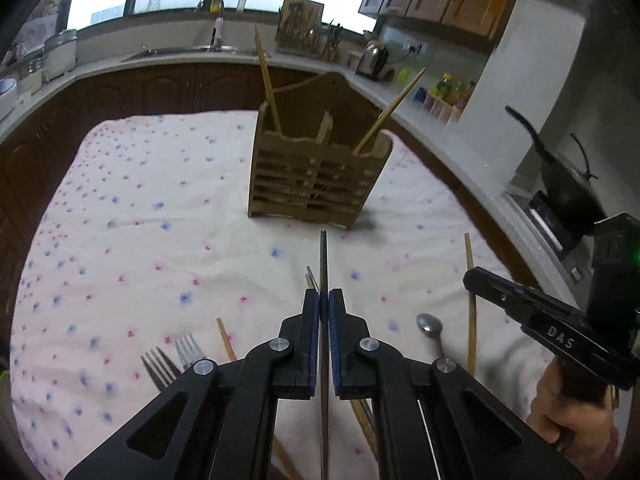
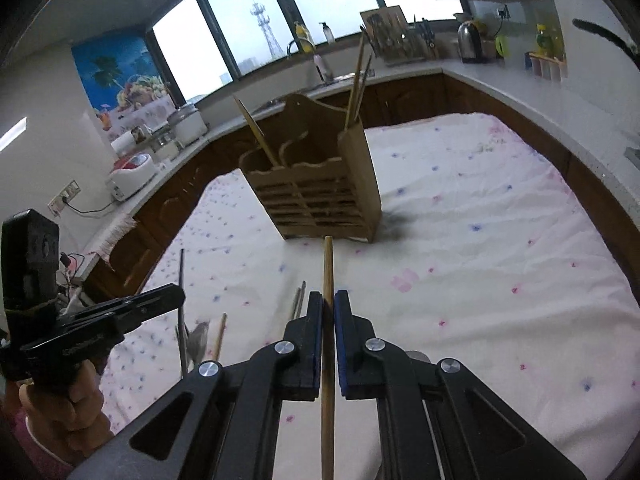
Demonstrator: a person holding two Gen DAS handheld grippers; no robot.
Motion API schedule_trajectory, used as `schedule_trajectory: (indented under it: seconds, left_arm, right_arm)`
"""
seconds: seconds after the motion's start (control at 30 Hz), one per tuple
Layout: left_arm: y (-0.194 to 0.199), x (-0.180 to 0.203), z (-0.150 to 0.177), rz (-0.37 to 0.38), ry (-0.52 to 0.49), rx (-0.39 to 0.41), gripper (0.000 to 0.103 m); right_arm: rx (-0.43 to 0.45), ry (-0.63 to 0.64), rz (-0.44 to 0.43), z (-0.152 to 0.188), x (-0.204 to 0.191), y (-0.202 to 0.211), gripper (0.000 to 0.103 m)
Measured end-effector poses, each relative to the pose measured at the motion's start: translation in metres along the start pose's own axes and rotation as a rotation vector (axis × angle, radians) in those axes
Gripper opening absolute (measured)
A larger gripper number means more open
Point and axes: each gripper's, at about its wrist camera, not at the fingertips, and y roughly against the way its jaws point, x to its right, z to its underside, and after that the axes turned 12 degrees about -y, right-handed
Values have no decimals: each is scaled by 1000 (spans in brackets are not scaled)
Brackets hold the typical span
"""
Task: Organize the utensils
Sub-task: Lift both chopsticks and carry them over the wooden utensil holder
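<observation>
Left wrist view: one wooden holder (image 1: pixel 316 178) is seen standing on the flowered cloth (image 1: pixel 140 220), with two chopsticks (image 1: pixel 268 80) poking out. Two forks (image 1: pixel 168 364) and one spoon (image 1: pixel 431 330) are left lying near. The left gripper (image 1: pixel 324 300) is clamped tight on a thin dark metal utensil (image 1: pixel 323 256).

Right wrist view: the right gripper (image 2: pixel 328 304) is pinched shut on one wooden chopstick (image 2: pixel 328 272), held short of the holder.

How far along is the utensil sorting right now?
Done: a few chopsticks stand in the wooden holder. In hand: left claw grips a dark metal utensil; right claw a wooden chopstick. Left: forks, spoon, loose chopsticks.
</observation>
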Motion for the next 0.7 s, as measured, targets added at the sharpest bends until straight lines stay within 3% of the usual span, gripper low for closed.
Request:
schedule_trajectory:
  seconds: [0.33,0.7]
  left_arm:
    - [66,7,12,10,-3,110,3]
    - [84,8,16,-3,-16,174,3]
  right_arm:
    - [95,17,-43,-8,-12,37,6]
    - [152,22,-55,-20,-14,51,6]
